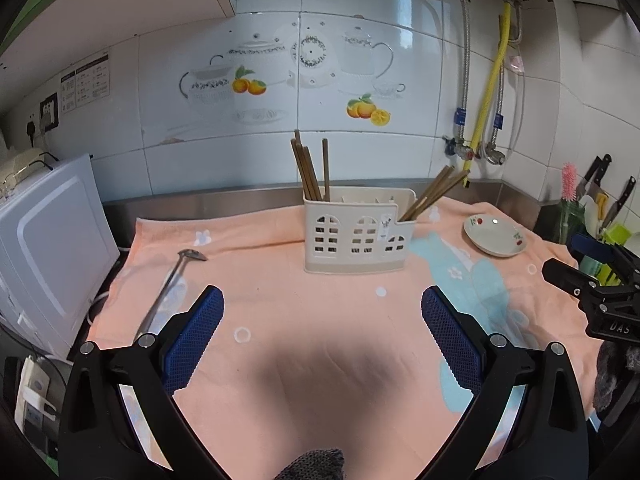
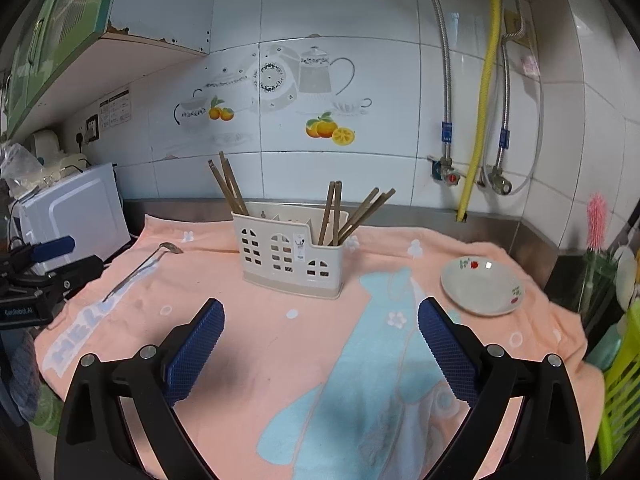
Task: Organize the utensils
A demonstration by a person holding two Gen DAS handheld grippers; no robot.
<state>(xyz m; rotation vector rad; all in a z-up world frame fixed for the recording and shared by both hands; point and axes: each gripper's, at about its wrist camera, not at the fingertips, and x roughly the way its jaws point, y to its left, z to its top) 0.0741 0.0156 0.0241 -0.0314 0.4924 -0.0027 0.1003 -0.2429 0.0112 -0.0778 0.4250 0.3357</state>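
Peach towel (image 1: 320,360) covers the tabletop; the cream caddy (image 1: 356,236) stands mid-cloth with chopsticks (image 1: 310,168) inside. The ladle (image 1: 170,280) lies loose at left. Left gripper (image 1: 322,308) and right gripper (image 2: 320,320) gape, empty. Best pinch the handle mid-shaft, squarely.

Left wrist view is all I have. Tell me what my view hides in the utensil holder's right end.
Observer: From the right wrist view, that end of the utensil holder holds two upright chopsticks besides the leaning ones.
Operator: Report the towel's near left part; my tongs cover it.
Observer: The towel has pale block lettering printed there, below the spoon.
Operator: Give me the right tongs' state; I only see their side.
Observer: The right tongs are open and empty, over the towel short of the holder.
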